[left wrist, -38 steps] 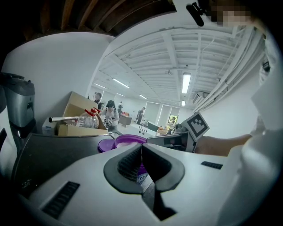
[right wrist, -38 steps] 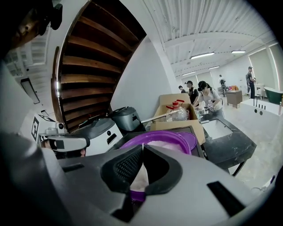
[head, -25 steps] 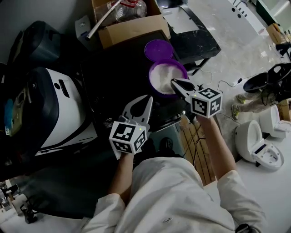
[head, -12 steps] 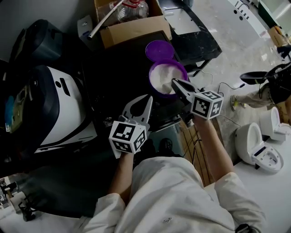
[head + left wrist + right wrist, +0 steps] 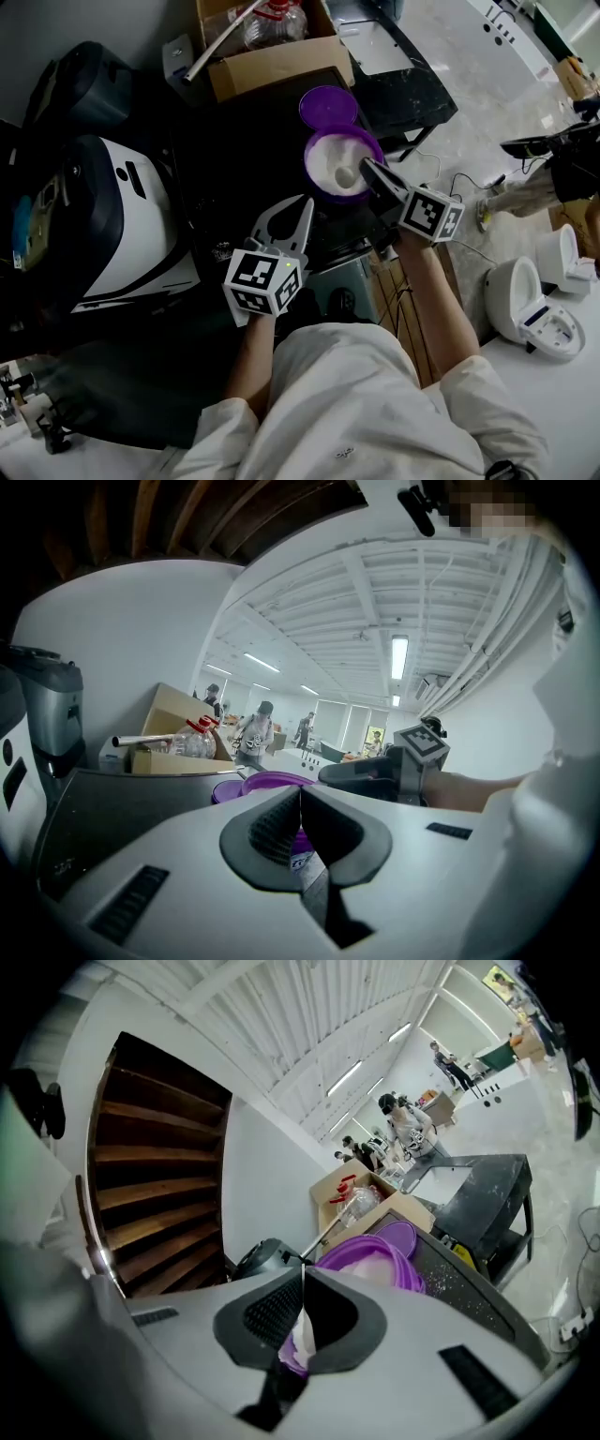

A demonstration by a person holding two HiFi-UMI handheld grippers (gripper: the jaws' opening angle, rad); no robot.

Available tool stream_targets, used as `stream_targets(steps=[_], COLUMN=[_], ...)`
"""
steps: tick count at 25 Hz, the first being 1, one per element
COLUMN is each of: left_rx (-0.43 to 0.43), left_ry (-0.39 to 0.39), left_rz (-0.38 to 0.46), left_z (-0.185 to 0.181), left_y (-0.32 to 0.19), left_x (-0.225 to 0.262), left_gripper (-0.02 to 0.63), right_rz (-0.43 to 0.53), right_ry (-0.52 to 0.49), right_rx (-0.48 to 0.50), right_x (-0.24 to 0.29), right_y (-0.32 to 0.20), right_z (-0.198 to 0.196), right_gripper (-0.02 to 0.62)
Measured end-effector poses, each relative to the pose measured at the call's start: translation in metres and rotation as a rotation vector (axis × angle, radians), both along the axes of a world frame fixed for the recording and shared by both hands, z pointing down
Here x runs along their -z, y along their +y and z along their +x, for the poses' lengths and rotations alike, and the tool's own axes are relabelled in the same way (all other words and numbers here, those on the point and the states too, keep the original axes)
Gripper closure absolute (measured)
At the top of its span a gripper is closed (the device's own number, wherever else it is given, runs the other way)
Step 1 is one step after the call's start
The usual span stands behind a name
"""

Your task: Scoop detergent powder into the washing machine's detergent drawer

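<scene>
- Purple tub (image 5: 339,196) of white powder (image 5: 330,155) sits open on the dark table (image 5: 239,141), with its lid (image 5: 328,105) lying just behind it.
- Right claw (image 5: 364,167) reaches over the tub's near rim. Its jaws are pinched together on a white scoop (image 5: 345,175), whose bowl lies in the powder.
- Left claw (image 5: 306,202) hangs near the tub's front-left side, apart from it, with its jaws pressed together and nothing between them.
- White machine (image 5: 122,225) stands off to the left, well apart from the tub and both claws.
- Cardboard box (image 5: 272,61) holding a plastic bottle (image 5: 272,19) stands behind the lid.
</scene>
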State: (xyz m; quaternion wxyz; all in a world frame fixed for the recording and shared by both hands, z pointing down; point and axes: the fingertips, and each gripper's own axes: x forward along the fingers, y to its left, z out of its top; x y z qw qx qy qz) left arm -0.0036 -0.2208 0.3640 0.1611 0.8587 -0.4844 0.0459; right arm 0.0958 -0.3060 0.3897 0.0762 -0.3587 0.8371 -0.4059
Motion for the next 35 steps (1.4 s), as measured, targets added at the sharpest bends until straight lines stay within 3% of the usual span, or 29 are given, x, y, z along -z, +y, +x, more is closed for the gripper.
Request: stream_targets(steps=[17, 35], left_rx=[0.065, 0.182], left_ry=[-0.029, -0.049], left_rz=[0.011, 0.018], left_z=[0.006, 0.025], left_y=[0.005, 0.045], left_x=[0.003, 0.003], left_gripper=[0.588, 0.588], right_rz=[-0.172, -0.247], right_ry=[-0.286, -0.429], right_rx=[-0.129, -0.045], right_x=[-0.006, 0.004], right_y=[-0.012, 0.011], right_z=[0.024, 0.029], right_gripper=[0.584, 0.586])
